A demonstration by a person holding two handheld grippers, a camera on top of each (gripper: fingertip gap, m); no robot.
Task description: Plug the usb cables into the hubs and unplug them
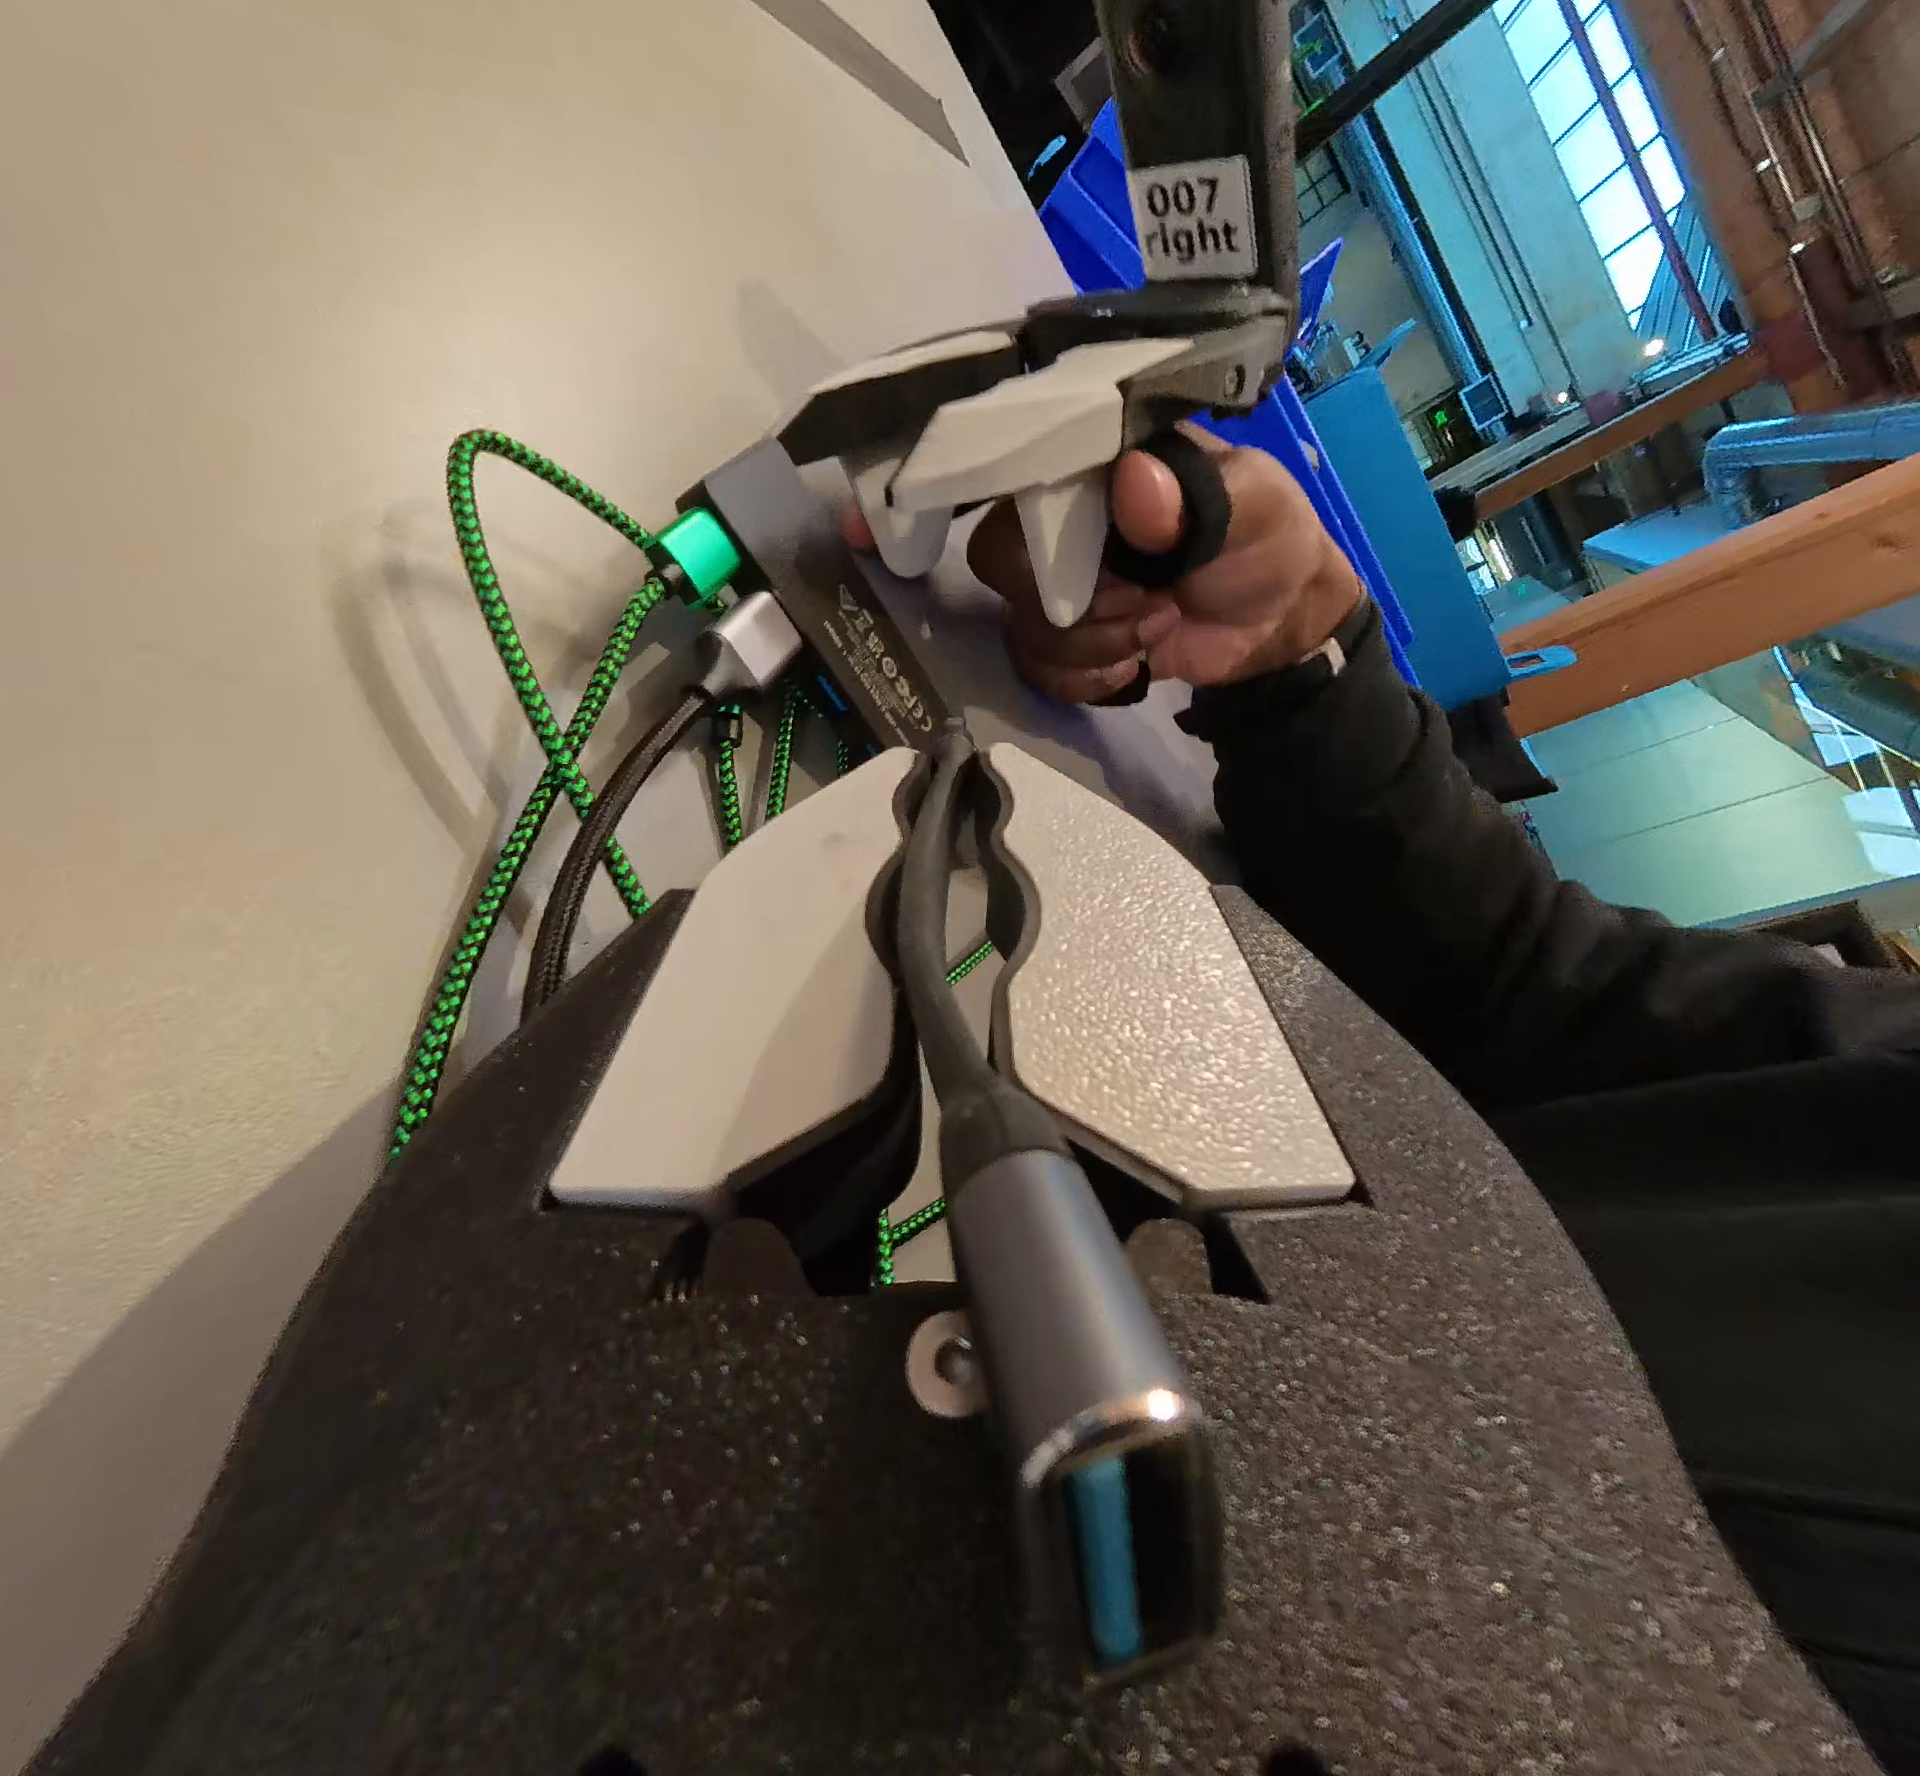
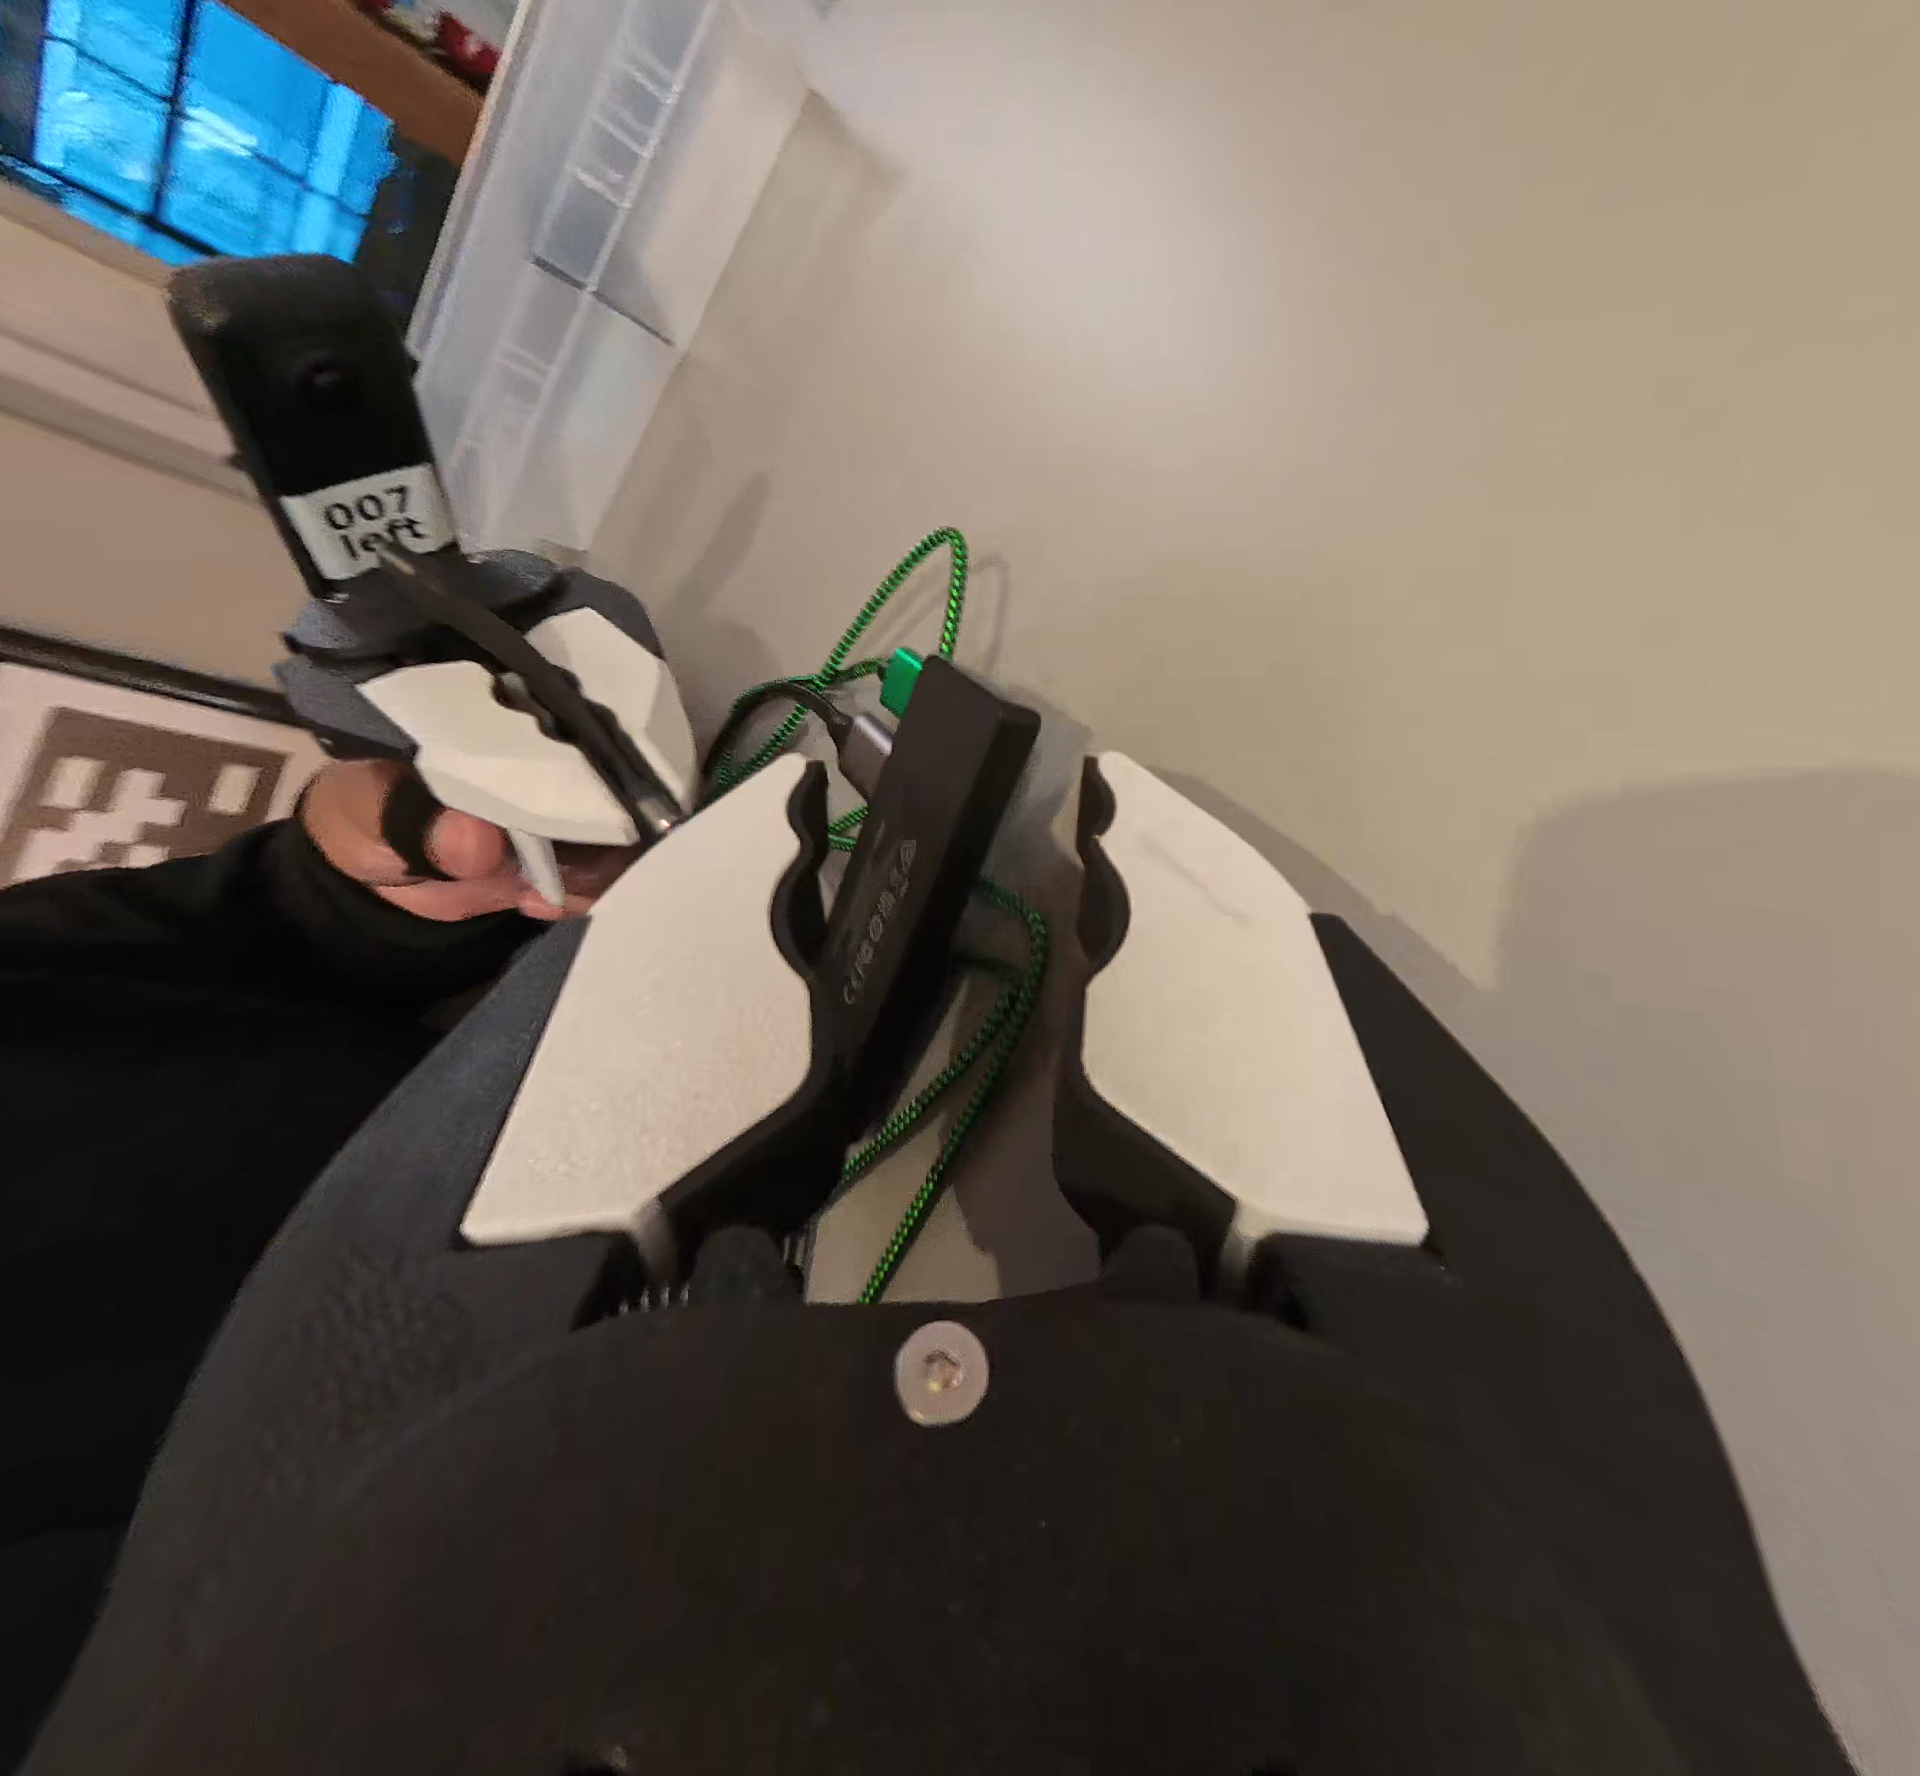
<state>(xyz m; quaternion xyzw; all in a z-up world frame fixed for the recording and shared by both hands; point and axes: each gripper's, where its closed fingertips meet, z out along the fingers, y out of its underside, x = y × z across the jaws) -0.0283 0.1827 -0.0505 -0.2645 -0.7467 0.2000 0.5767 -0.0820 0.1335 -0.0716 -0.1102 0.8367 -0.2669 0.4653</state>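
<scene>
A dark grey USB hub [image 1: 821,604] is raised off the beige table [image 1: 312,272]. A green plug [image 1: 694,550] on a green braided cable [image 1: 499,583] and a grey plug [image 1: 750,651] on a black cable sit in its ports. My left gripper [image 1: 951,770] is shut on the hub's own black lead, whose USB plug [image 1: 1091,1363] lies back over the gripper body. My right gripper [image 2: 945,770] is open with the hub [image 2: 935,843] between its jaws. The hub leans on the left finger [image 2: 707,957], with a gap to the right one. The right gripper also shows in the left wrist view [image 1: 862,448].
Blue bins [image 1: 1091,199] stand past the table's far edge. Clear plastic drawers [image 2: 623,168] stand at the table's back. A person's hand [image 1: 1195,583] and black sleeve hold the right gripper. Loose cable loops [image 1: 582,853] lie on the table under the hub.
</scene>
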